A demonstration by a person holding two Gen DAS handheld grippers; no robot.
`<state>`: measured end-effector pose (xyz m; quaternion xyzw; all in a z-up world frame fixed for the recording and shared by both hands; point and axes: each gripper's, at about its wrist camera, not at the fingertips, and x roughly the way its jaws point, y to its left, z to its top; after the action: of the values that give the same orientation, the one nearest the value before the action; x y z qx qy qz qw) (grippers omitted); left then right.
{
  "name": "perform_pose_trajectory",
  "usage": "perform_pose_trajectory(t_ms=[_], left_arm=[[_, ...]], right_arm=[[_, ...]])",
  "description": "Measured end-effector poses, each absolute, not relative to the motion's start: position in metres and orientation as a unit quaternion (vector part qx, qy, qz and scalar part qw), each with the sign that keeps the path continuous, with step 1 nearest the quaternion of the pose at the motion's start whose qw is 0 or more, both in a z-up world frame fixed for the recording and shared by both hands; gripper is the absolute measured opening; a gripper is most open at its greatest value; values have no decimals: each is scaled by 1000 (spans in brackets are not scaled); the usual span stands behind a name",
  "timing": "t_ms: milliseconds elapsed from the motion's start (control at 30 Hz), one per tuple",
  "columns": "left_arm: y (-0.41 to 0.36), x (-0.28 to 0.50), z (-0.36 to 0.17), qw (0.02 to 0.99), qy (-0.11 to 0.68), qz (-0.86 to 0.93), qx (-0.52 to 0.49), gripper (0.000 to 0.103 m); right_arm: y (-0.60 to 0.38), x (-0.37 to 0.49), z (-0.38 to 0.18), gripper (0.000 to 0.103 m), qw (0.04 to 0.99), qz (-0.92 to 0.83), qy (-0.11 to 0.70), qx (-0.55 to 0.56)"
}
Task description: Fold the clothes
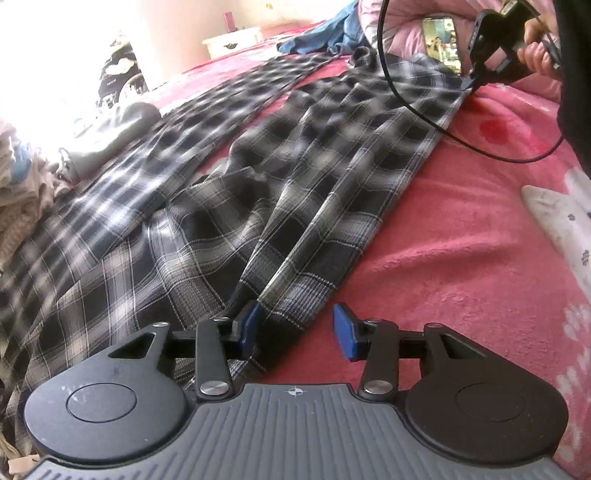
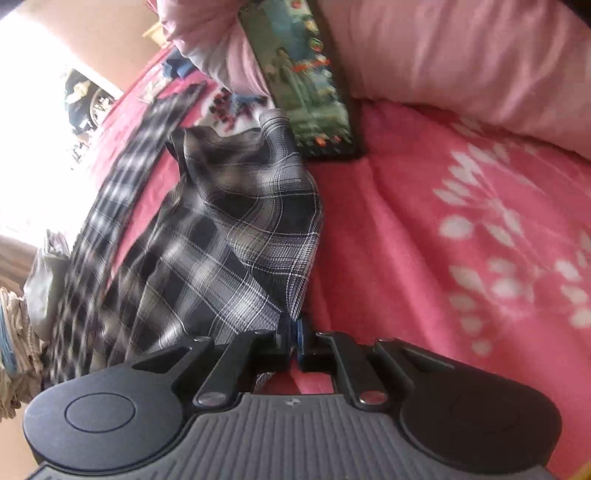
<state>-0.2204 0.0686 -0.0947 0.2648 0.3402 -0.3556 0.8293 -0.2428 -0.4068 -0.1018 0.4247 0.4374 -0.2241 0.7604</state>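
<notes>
A black, grey and white plaid shirt (image 1: 236,173) lies spread over the pink bed cover (image 1: 461,240), one sleeve stretched to the far left. My left gripper (image 1: 299,332) is open, its blue pads on either side of the shirt's near edge, which lies between the jaws. My right gripper (image 2: 293,338) is shut on the plaid shirt (image 2: 229,236) at its edge and lifts it into a fold. The right gripper also shows in the left wrist view (image 1: 476,79), held by a hand at the shirt's far corner.
A phone (image 2: 306,77) lies against a pink pillow (image 2: 461,55) beside the shirt. A blue garment (image 1: 321,33) lies at the far end. A pile of clothes (image 1: 22,177) and a grey item (image 1: 110,129) sit left. A black cable (image 1: 417,107) loops above the shirt.
</notes>
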Motion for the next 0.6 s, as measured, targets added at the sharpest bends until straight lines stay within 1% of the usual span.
perform_pose_trajectory(t_ms=[67,100,133,167,200,233,300,367,500,600], left_arm=[[65,-218,-97,830,333,-357,271,42],[63,-217,-98,830,329,-358,273,38],[61,-216,-100,830,325,-359,276,27],[59,-215,-101,830,321,-360,279,18],[57,-214,-102,830,317,-361,282,6],[56,-212,-102,831,315,-362,282,0],[61,-206,-94,834,318,-366,263,0],[67,-199,-83,834,328,-374,239,0],[77,-186,-70,808,378,-415,181,0],[79,-178,-79,777,426,-438,151,0]], right_arm=[[-406,-250,-104,3,756,-233,442,423],[-407,-253,-105,3,753,-236,441,427],[-409,-255,-102,3,752,-239,435,434],[-407,-253,-94,3,761,-235,428,427],[-406,-252,-87,3,769,-231,422,421],[-404,-251,-80,3,778,-227,415,414],[-401,-252,-63,3,794,-219,407,395],[-401,-255,-60,3,794,-224,419,379],[-409,-261,-74,3,770,-249,456,371],[-408,-268,-73,3,771,-247,454,371]])
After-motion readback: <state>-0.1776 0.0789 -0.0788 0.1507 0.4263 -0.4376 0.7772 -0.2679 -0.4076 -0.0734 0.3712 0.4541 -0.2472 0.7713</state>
